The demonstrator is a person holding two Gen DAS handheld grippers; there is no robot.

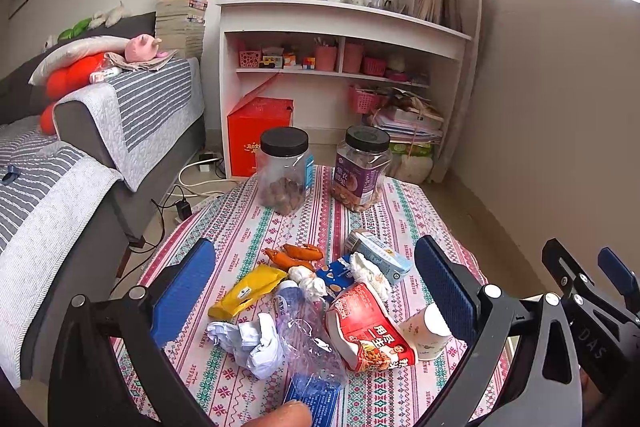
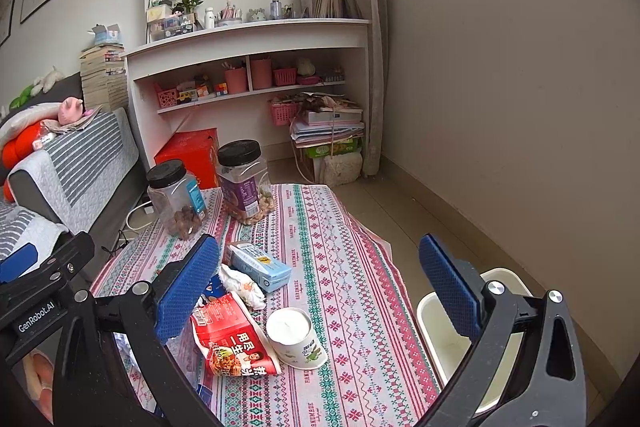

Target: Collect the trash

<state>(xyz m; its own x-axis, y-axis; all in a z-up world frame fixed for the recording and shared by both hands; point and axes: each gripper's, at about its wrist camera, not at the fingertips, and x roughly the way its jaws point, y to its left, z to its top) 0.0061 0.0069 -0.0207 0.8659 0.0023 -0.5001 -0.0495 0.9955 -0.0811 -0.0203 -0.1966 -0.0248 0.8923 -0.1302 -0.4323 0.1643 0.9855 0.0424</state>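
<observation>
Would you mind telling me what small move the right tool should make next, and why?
Probably lower the right tool onto the overturned paper cup. It hangs open and empty above the table, the cup lies nearest between its fingers, apart from the red noodle bowl, and the white bin stands just to the right, off the table's edge.

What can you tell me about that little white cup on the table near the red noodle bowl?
The paper cup is white with a small green cartoon print on its side. It stands upside down on the patterned tablecloth, wider rim down, flat base up. The crushed red noodle bowl lies right beside it, seemingly touching. Neither gripper holds it.
</observation>
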